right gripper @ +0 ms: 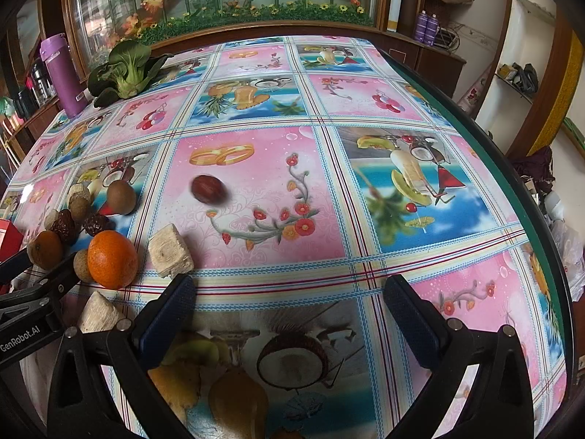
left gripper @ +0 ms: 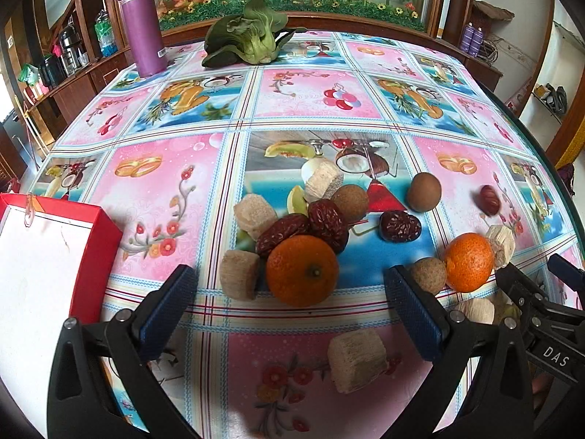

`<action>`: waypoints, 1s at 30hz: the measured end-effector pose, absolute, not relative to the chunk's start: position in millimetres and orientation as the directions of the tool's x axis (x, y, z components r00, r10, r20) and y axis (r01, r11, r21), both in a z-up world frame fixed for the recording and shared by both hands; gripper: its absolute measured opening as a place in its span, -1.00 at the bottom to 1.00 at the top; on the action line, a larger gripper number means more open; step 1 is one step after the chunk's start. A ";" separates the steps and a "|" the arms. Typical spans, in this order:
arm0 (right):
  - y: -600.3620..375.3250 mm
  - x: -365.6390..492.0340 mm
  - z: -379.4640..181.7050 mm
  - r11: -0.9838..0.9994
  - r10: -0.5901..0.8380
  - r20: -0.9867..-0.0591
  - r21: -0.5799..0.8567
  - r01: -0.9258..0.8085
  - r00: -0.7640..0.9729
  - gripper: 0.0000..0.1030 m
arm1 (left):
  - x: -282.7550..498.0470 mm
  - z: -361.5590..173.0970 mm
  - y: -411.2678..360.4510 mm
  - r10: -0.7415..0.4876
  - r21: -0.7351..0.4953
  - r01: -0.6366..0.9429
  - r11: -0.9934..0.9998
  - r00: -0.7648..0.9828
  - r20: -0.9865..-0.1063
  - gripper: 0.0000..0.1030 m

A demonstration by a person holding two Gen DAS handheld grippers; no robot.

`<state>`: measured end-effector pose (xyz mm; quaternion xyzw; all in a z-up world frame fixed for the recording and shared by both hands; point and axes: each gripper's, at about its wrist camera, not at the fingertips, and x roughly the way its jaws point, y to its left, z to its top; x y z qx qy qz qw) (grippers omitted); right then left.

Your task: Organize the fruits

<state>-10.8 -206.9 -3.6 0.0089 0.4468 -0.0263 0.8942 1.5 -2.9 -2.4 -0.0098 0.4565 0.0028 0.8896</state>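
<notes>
Left gripper: spread wide, empty.
Nearest mandarin: dead ahead between the fingertips.
Right gripper: spread, farther off.

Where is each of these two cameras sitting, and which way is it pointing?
Left wrist view: sits on the left claw, looking forward between its open fingers at a tangerine in the fruit pile; the right claw's black frame shows at its right.
Right wrist view: sits on the right claw, open over bare tablecloth; the left claw's frame shows at its left.
Shared: purple bottle, a loose red date, fruit pile.
</notes>
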 end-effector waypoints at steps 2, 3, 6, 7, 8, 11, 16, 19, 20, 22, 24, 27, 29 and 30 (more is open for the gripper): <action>-206.7 -10.8 -3.8 0.998 -0.040 -0.800 -0.008 0.055 0.599 0.99 | 1.4 -2.2 -2.9 -0.004 -0.015 -0.014 1.000 0.583 -0.812 1.00; -207.0 -10.9 -3.5 0.998 -0.039 -0.799 -0.008 0.055 0.599 0.99 | 1.3 -2.2 -2.7 -0.004 -0.015 -0.014 1.000 0.583 -0.812 1.00; -206.9 -10.9 -3.3 0.998 -0.039 -0.800 -0.008 0.055 0.599 0.99 | 1.4 -2.2 -2.8 -0.004 -0.015 -0.014 1.000 0.583 -0.812 1.00; -207.0 -10.9 -3.1 0.998 -0.039 -0.800 -0.007 0.055 0.599 0.99 | 1.4 -2.1 -2.9 -0.003 -0.014 -0.014 1.000 0.583 -0.812 1.00; -207.0 -10.9 -3.1 0.998 -0.037 -0.799 -0.005 0.055 0.600 0.99 | 1.5 -2.4 -2.7 -0.005 -0.015 -0.012 1.000 0.574 -0.819 1.00; -205.8 -10.8 -2.2 1.000 -0.009 -0.808 0.001 0.015 0.589 0.99 | -1.5 0.4 2.1 -0.039 -0.014 0.052 0.999 0.513 -0.858 1.00; -202.9 -45.2 29.0 0.995 0.101 -0.692 0.064 -0.078 0.715 0.98 | -50.2 33.7 30.1 -0.010 0.002 0.018 1.000 0.630 -0.776 1.00; -202.1 -67.1 44.8 0.956 0.294 -0.617 0.190 -0.224 0.730 0.98 | -75.9 52.5 41.4 -0.012 0.038 0.055 0.998 0.695 -0.719 1.00; -199.9 -69.4 47.8 0.940 0.342 -0.609 0.219 -0.262 0.716 0.98 | -79.2 56.0 43.4 -0.008 0.050 0.061 0.997 0.705 -0.709 1.00; -191.7 -69.2 51.1 0.894 0.448 -0.600 0.287 -0.344 0.663 0.98 | -79.1 56.9 45.5 -0.038 0.046 0.100 0.994 0.701 -0.712 1.00; -183.6 -66.8 50.9 0.847 0.531 -0.584 0.351 -0.398 0.614 0.97 | -76.5 56.2 48.1 -0.079 0.013 0.128 0.992 0.689 -0.721 1.00; -166.2 -56.3 46.6 0.781 0.624 -0.585 0.435 -0.449 0.518 0.76 | -73.0 51.7 43.8 -0.060 0.060 0.150 0.987 0.685 -0.726 1.00; -161.6 -43.2 37.4 0.762 0.647 -0.601 0.486 -0.428 0.470 0.61 | -75.2 49.4 40.8 -0.062 0.078 0.174 0.982 0.681 -0.729 1.00; -160.5 -37.9 34.1 0.766 0.642 -0.612 0.495 -0.410 0.461 0.51 | -75.3 49.0 39.9 -0.068 0.080 0.183 0.980 0.684 -0.726 1.00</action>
